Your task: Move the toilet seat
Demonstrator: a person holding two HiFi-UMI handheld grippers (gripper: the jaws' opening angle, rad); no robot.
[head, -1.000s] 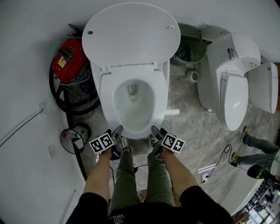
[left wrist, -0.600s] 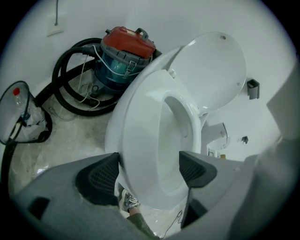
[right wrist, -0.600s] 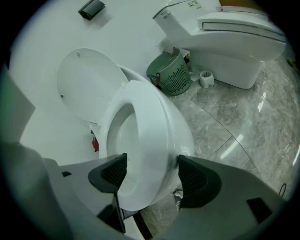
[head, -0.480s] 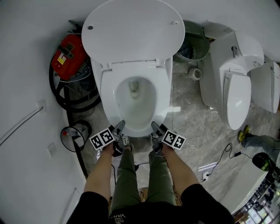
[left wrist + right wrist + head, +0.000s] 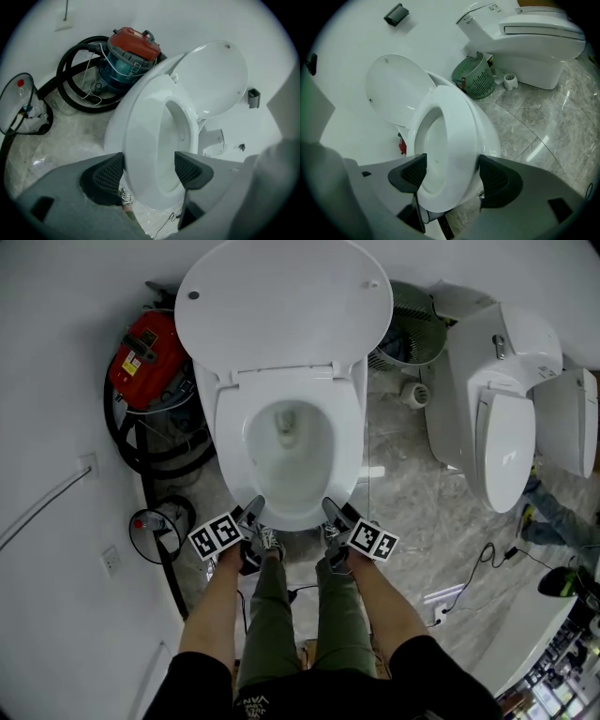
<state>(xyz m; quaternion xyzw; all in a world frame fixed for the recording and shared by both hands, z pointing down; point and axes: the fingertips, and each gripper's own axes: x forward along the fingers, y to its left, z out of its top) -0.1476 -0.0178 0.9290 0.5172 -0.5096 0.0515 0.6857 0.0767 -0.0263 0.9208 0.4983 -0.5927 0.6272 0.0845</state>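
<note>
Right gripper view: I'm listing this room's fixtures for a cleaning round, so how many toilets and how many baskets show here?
Toilets: 2, the open toilet and the shut toilet
Baskets: 1, the green basket
Total: 3

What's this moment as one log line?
lid up; toilet seat down; left gripper: jaws just closing, seat front between, unclamped; right gripper: open astride seat front
</note>
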